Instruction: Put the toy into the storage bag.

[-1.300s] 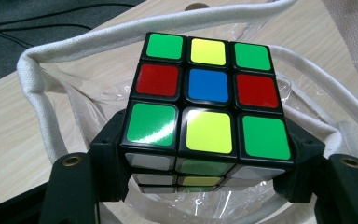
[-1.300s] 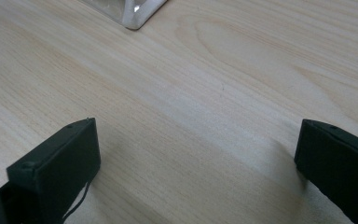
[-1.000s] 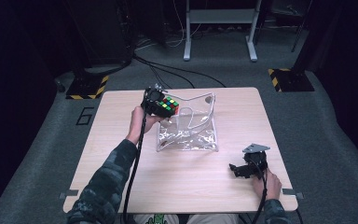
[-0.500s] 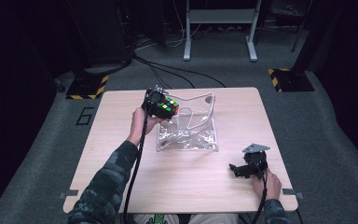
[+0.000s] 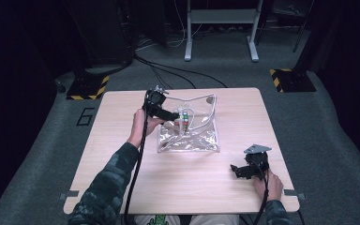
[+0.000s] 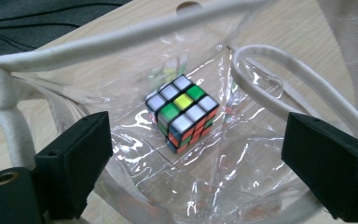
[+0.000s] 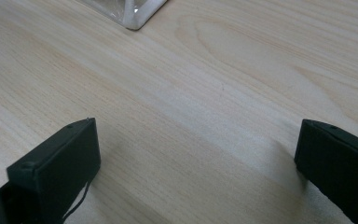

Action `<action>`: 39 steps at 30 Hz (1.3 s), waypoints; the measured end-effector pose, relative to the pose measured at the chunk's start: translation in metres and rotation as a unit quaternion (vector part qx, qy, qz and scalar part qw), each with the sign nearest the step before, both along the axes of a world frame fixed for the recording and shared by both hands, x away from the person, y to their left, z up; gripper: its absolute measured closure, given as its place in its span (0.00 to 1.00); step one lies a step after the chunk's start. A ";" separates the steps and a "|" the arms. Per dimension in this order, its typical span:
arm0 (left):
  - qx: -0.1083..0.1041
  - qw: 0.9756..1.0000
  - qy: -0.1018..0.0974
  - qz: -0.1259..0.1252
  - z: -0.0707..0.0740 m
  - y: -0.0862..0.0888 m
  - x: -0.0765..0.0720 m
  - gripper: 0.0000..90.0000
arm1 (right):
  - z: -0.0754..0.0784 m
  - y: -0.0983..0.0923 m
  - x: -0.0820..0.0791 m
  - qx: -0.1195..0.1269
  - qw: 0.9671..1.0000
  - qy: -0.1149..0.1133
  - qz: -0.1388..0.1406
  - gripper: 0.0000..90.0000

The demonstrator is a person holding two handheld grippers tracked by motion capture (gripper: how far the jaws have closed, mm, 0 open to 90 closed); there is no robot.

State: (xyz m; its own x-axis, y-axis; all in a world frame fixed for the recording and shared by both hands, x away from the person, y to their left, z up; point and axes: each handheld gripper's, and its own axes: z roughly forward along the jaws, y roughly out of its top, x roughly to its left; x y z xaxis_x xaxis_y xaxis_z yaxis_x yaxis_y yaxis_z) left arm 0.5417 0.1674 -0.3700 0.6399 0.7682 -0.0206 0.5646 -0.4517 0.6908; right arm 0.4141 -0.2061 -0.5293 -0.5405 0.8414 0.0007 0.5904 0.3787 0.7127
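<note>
A scrambled puzzle cube (image 6: 182, 114) lies loose on the bottom of a clear plastic bag (image 5: 192, 140) with white handles (image 6: 284, 79); in the high view the cube (image 5: 183, 121) shows through the bag's left wall. My left gripper (image 6: 191, 172) hangs over the bag's mouth, open, its jaws having just been opening, with the cube below and apart from them. In the high view the left gripper (image 5: 171, 116) sits at the bag's upper left edge. My right gripper (image 5: 238, 169) rests open on the table near the front right, nothing between its jaws (image 7: 200, 172).
The bag stands mid-table on a light wooden table (image 5: 122, 178). One white corner of the bag (image 7: 135, 11) lies ahead of the right gripper. Cables and a metal stand (image 5: 220, 28) are on the floor beyond the table.
The cube was between the left gripper's jaws above the bag's left edge; now the jaws stand wider and the cube has dropped into the bag. The right gripper has not moved.
</note>
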 end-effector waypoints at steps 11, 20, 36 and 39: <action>-0.011 1.000 -0.018 -0.016 0.012 0.008 -0.016 0.03 | 0.000 0.000 0.000 0.000 1.000 0.000 0.000 0.00; -0.011 0.999 -0.024 -0.025 0.012 0.021 -0.035 0.02 | 0.000 0.000 0.000 0.000 1.000 0.000 0.000 0.00; -0.007 0.999 -0.035 -0.008 -0.006 0.061 -0.070 0.02 | 0.000 0.000 0.000 0.000 1.000 0.000 0.000 0.00; -0.003 0.999 -0.038 -0.005 -0.010 0.064 -0.073 0.02 | 0.000 0.000 0.000 0.000 1.000 0.000 0.000 0.00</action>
State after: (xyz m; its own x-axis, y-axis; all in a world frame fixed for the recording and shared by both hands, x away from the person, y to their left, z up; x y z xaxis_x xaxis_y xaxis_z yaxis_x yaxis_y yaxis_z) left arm 0.4685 0.2314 -0.3795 0.6479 0.7613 0.0242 0.5060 -0.4539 0.7335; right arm 0.4141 -0.2060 -0.5293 -0.5402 0.8415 0.0014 0.5910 0.3782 0.7126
